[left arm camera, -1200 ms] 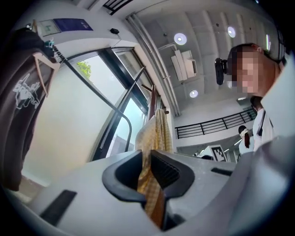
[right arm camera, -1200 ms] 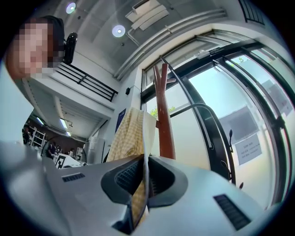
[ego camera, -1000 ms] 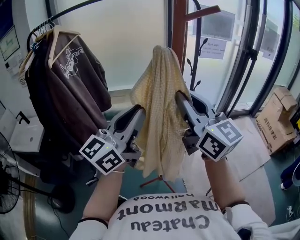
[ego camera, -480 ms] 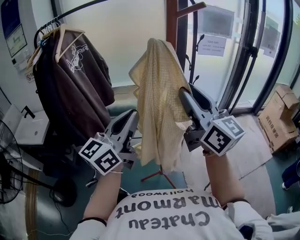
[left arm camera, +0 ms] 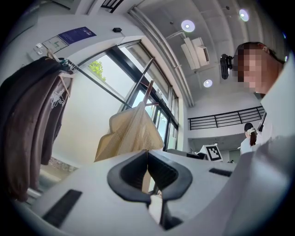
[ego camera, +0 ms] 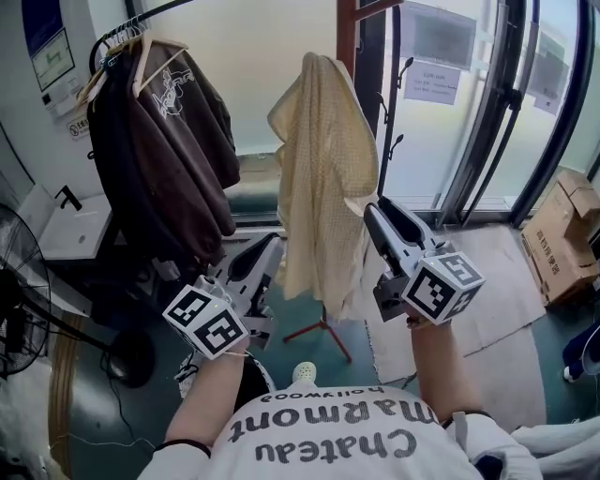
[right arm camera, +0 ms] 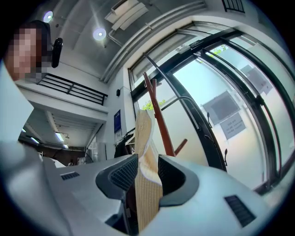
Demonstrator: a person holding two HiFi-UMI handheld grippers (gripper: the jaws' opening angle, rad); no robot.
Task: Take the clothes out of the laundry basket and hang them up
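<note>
Daylight pours through the windows (ego camera: 262, 84) ahead of our right gripper (ego camera: 377, 214). Our gripper views bow at the edges, corners black.

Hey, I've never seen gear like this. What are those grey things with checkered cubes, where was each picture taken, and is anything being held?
A person holds a two-jaw gripper in each hand; the marker cubes are part of them. One picture looks down from the person's head; the other two come from cameras riding on each gripper. A cream cloth hangs over a wooden coat stand; a brown shirt hangs at left. The left gripper is shut and empty. The right gripper has just been opening its jaws, the cloth's edge loose between them.
</note>
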